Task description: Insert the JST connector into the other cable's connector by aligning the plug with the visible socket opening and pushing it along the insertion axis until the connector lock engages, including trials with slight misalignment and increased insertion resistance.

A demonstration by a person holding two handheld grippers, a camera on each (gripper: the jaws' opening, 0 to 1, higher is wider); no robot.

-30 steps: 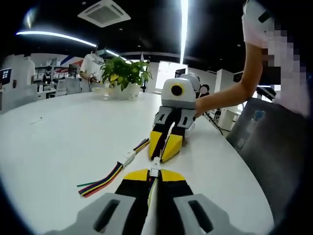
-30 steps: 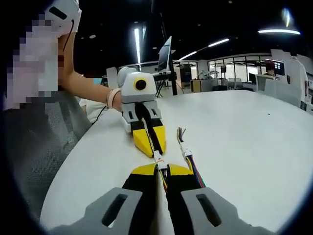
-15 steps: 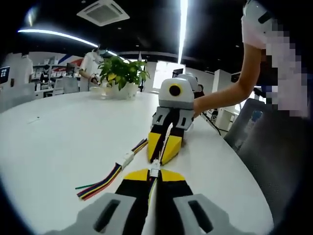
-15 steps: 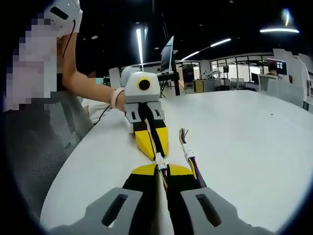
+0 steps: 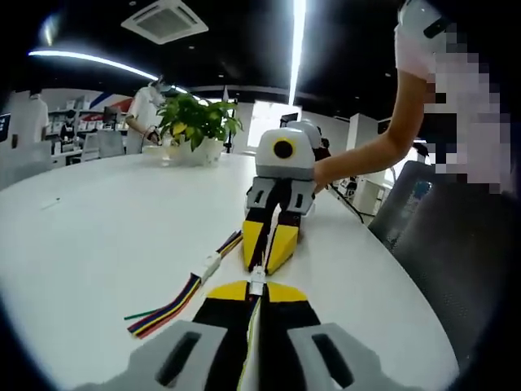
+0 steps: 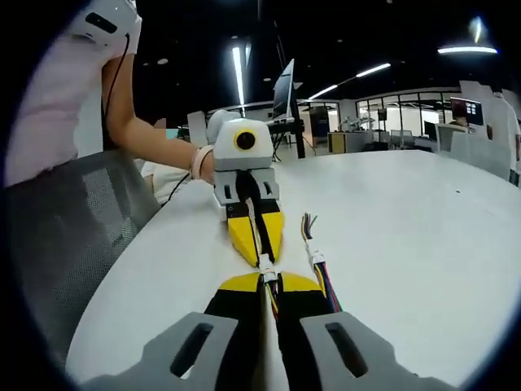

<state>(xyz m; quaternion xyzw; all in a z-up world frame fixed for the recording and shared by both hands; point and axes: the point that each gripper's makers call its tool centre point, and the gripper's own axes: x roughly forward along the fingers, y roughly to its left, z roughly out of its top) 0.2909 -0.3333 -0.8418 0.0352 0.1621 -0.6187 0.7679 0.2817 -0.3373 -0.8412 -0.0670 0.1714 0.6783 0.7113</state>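
Observation:
On the white table (image 5: 98,220) my two grippers meet tip to tip. My left gripper (image 5: 256,287) is shut on a thin cable whose small white JST connector (image 5: 257,278) sticks out past its yellow fingertips. Facing it, my right gripper (image 5: 262,265) is shut on the other cable's end. In the right gripper view the right gripper (image 6: 267,282) holds its wires at the white connector (image 6: 264,265), with the left gripper (image 6: 262,256) opposite. The two connector ends touch; whether they are locked together I cannot tell.
A spare multicoloured cable (image 5: 175,300) with a white connector (image 5: 213,265) lies beside the grippers, also seen as a cable (image 6: 317,265). A potted plant (image 5: 195,122) stands at the far edge. A grey mesh chair (image 6: 73,236) and a person's arm (image 5: 366,155) flank the table.
Both grippers stay shut and tip to tip. The views have shifted slightly with the hands; the spare cable has not moved.

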